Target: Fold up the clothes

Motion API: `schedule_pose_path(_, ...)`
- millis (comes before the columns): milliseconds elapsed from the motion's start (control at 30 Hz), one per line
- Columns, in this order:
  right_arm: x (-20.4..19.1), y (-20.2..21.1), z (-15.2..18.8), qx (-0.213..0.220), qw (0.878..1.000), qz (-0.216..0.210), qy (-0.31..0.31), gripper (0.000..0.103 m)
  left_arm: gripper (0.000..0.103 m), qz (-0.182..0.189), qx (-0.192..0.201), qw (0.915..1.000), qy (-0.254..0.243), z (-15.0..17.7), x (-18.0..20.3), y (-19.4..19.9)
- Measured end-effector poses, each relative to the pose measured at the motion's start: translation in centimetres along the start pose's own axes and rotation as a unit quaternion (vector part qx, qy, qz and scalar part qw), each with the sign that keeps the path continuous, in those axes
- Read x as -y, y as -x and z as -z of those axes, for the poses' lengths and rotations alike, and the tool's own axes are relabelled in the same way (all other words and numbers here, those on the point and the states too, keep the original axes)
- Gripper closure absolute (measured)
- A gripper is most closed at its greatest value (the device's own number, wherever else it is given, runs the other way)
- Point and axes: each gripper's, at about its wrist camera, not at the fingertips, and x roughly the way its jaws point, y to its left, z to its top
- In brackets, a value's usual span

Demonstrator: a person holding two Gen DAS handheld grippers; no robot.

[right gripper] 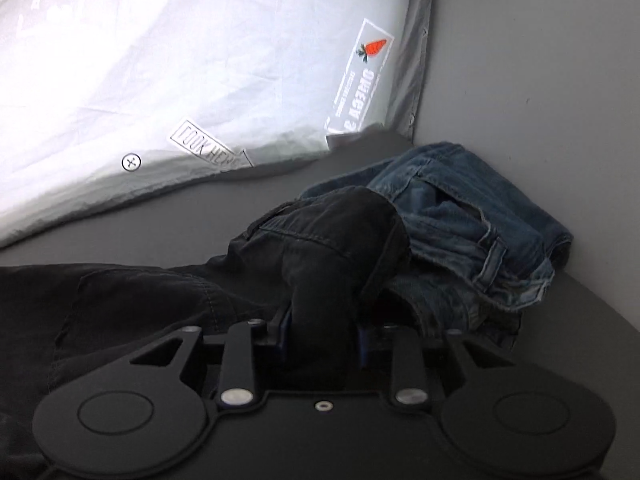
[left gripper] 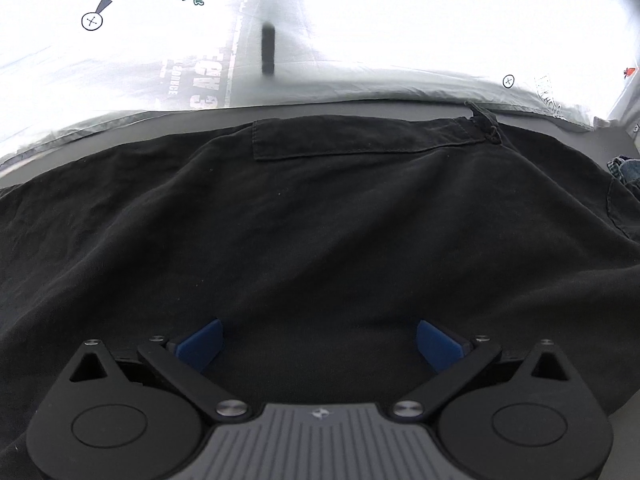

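Note:
A black garment (left gripper: 320,220) lies spread over the grey surface and fills most of the left wrist view; a flap pocket shows near its far edge. My left gripper (left gripper: 319,344) hovers just above it, jaws wide open, blue pads (left gripper: 202,342) empty. In the right wrist view my right gripper (right gripper: 320,334) is shut on a bunched fold of the black garment (right gripper: 332,248), which rises between the fingers. Crumpled blue jeans (right gripper: 472,220) lie just beyond and to the right of it.
A white sheet (right gripper: 180,80) with carrot prints and "LOOK HERE" text lies at the back, also in the left wrist view (left gripper: 400,32). A grey wall (right gripper: 540,80) stands to the right. The grey surface (right gripper: 140,228) shows between sheet and garment.

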Motion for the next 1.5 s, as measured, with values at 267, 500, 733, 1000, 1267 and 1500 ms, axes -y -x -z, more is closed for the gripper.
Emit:
schedule_pose_path(267,-1.8,8.2,-1.0,0.069,0.998,-0.01,-0.006,0.031,0.001,-0.007,0.05,0.9901,0.131,1.6,-6.1,5.9)
schedule_pose_path(500,-12.1,14.0,2.3,0.054,0.984,-0.13,0.111,0.032,0.011,-0.134,0.093,0.9383,0.305,6.0,-18.3,12.8)
schedule_pose_path(733,-22.6,21.7,7.9,0.014,0.946,-0.275,0.171,0.032,0.02,-0.188,0.105,0.896,0.388,8.3,-29.6,15.4)
schedule_pose_path(1000,-28.8,27.4,13.3,-0.018,0.924,-0.311,0.223,0.032,0.093,-0.179,0.116,0.9102,0.355,8.5,-33.1,14.7)
schedule_pose_path(1267,-30.2,27.6,13.6,-0.049,0.929,-0.302,0.21,0.03,0.092,-0.159,0.168,0.919,0.319,10.1,-32.2,19.7)
schedule_pose_path(1500,-30.0,27.2,13.9,-0.079,0.932,-0.292,0.198,0.03,0.09,-0.184,0.112,0.9349,0.282,13.1,-32.3,15.2)
